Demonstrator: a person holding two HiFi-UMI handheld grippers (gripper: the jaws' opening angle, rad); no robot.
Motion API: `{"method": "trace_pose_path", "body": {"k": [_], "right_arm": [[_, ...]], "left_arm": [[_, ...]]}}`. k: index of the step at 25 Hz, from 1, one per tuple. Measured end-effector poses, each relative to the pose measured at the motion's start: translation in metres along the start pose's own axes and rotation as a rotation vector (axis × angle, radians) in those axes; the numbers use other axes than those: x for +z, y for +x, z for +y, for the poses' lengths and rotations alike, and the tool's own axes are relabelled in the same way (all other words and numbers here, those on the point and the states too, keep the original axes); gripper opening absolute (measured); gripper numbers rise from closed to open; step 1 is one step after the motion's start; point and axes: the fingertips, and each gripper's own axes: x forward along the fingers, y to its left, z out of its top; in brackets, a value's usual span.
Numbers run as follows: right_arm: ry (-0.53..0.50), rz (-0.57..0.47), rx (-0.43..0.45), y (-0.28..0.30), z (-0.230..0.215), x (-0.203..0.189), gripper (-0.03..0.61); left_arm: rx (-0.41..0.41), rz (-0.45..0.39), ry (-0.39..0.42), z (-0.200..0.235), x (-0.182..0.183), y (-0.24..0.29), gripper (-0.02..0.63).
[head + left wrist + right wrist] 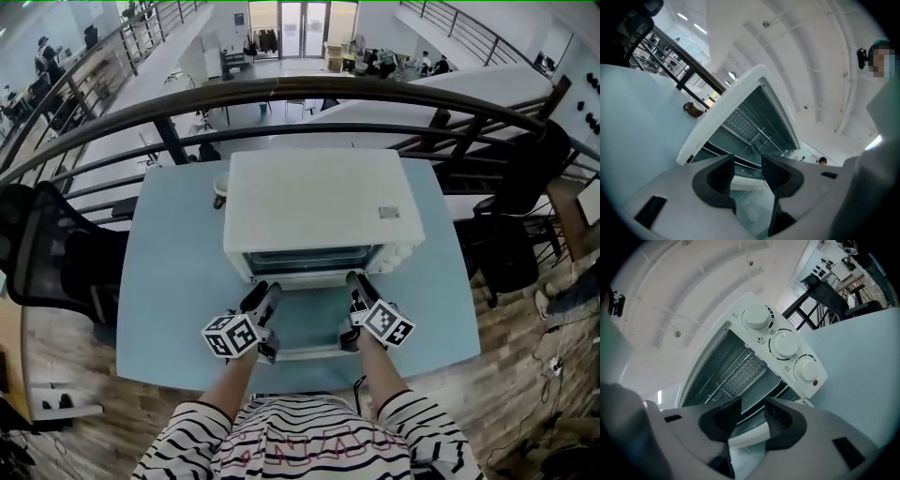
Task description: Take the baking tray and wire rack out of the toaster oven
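Item: left gripper and right gripper, jaws of each set partly apart, nothing clamped; a white strip of the lowered door is seen through each gap. Position: over the door, at its 9 and 3 o'clock edges, with the mouth of the toaster oven at 12 o'clock. Contents: wire rack inside on its rails; a flat grey sheet low in the cavity, judged to be the baking tray. Handling: jaws are best levelled, entered low, and closed on one front lip at matching points; a straight, even pull is advised so that jamming is avoided.
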Motion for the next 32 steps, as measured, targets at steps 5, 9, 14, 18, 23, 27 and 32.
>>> {"method": "trace_pose_path", "body": {"k": [5, 9, 14, 18, 23, 27, 32], "right_arm": [[0.095, 0.003, 0.002, 0.028, -0.014, 0.0, 0.146], [0.178, -0.028, -0.007, 0.044, -0.027, 0.003, 0.146], [0.321, -0.08, 0.002, 0.061, -0.038, 0.009, 0.146], [0.38, -0.096, 0.008, 0.076, -0.042, 0.014, 0.146], [0.427, -0.098, 0.008, 0.088, -0.044, 0.017, 0.146], [0.466, -0.08, 0.006, 0.095, -0.045, 0.015, 0.11], [0.557, -0.076, 0.017, 0.09, -0.048, 0.013, 0.097]], "left_arm": [[0.082, -0.055, -0.141, 0.021, 0.0, 0.019, 0.161], [0.118, -0.094, -0.218, 0.03, 0.002, 0.035, 0.163], [0.143, -0.143, -0.325, 0.04, 0.0, 0.052, 0.169], [0.183, -0.186, -0.419, 0.05, 0.001, 0.062, 0.181], [0.207, -0.231, -0.49, 0.059, 0.004, 0.068, 0.181], [0.217, -0.256, -0.528, 0.068, 0.008, 0.073, 0.181], [0.206, -0.27, -0.562, 0.071, 0.007, 0.074, 0.181]]}}
